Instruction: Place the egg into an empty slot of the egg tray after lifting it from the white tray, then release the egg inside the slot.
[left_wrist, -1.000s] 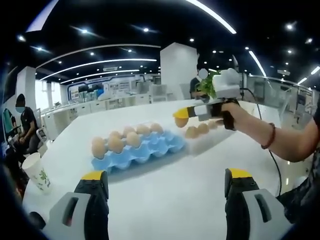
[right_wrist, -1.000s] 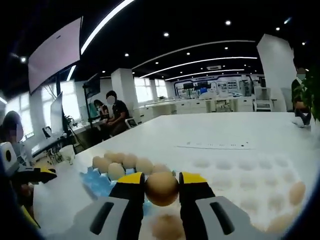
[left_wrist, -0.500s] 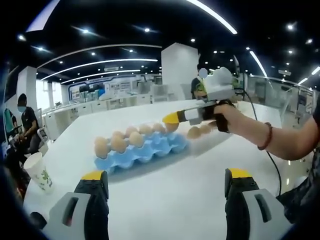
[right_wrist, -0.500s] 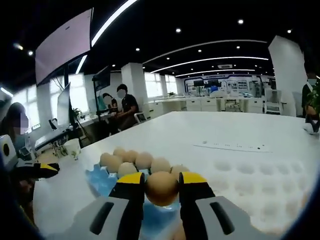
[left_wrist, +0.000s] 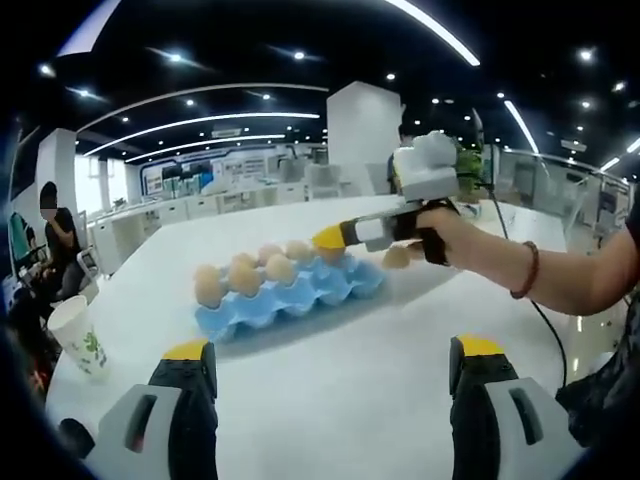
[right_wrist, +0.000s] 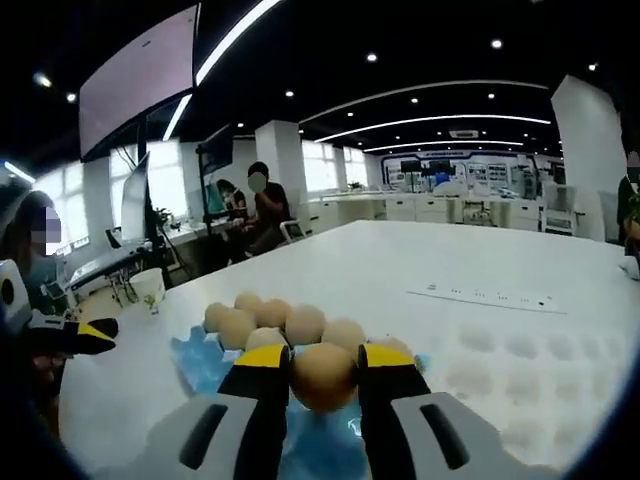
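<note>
Right gripper (right_wrist: 324, 372) fingers (right_wrist: 262, 372) pinch the egg (right_wrist: 324, 376).

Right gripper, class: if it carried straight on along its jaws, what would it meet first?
Probably the blue egg tray and its eggs just ahead of the right gripper, which is shut on an egg; depth is uncertain.

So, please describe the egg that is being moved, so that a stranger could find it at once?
Find the blue egg tray on the white table. Just above its right end the right gripper reaches in, shut on one brown egg. The other eggs rest in the slots; this egg hangs between two yellow-tipped jaws.
</note>
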